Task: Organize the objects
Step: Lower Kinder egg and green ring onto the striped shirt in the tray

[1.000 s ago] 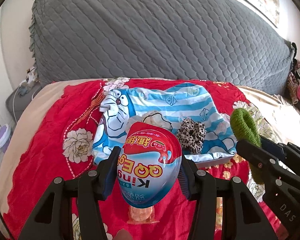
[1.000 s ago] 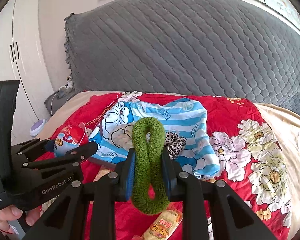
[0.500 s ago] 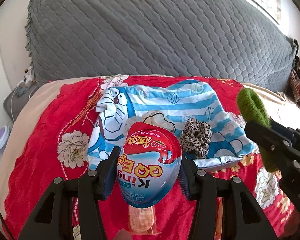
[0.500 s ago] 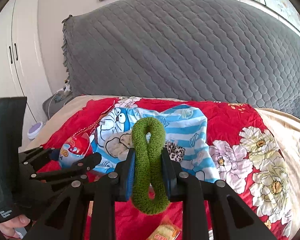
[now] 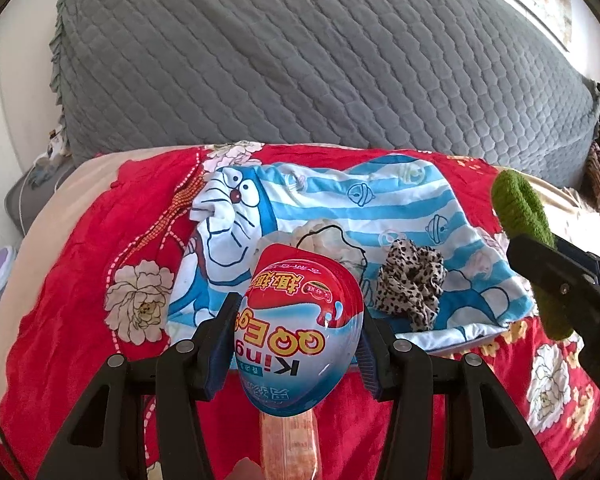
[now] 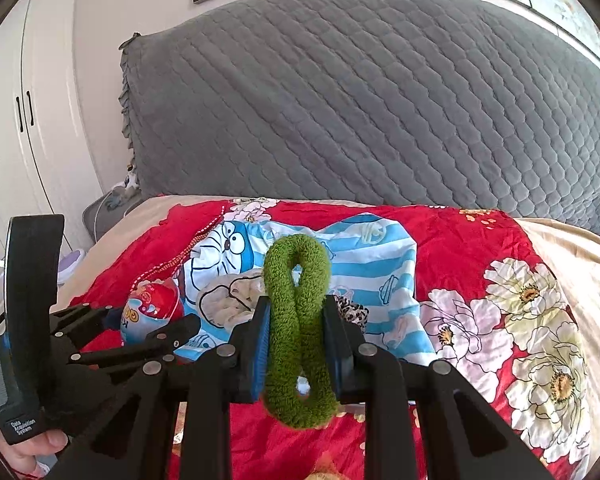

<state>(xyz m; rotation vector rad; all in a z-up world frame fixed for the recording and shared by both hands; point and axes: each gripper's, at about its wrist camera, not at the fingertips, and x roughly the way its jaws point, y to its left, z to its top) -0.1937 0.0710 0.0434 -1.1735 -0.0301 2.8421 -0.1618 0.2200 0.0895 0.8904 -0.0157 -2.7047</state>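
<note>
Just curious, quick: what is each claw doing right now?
Left gripper: shut on the egg-shaped snack pack.
Right gripper: shut on the green scrunchie.

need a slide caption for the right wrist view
Right tool clamps a green scrunchie above a striped cartoon cloth on a red floral bedspread.

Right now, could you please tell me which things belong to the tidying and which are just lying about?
In the job:
- egg-shaped snack pack, in the left claw
- green scrunchie, in the right claw
- leopard scrunchie
- cream scrunchie
- striped cartoon cloth

Lying about:
- grey quilted headboard
- red floral bedspread
</note>
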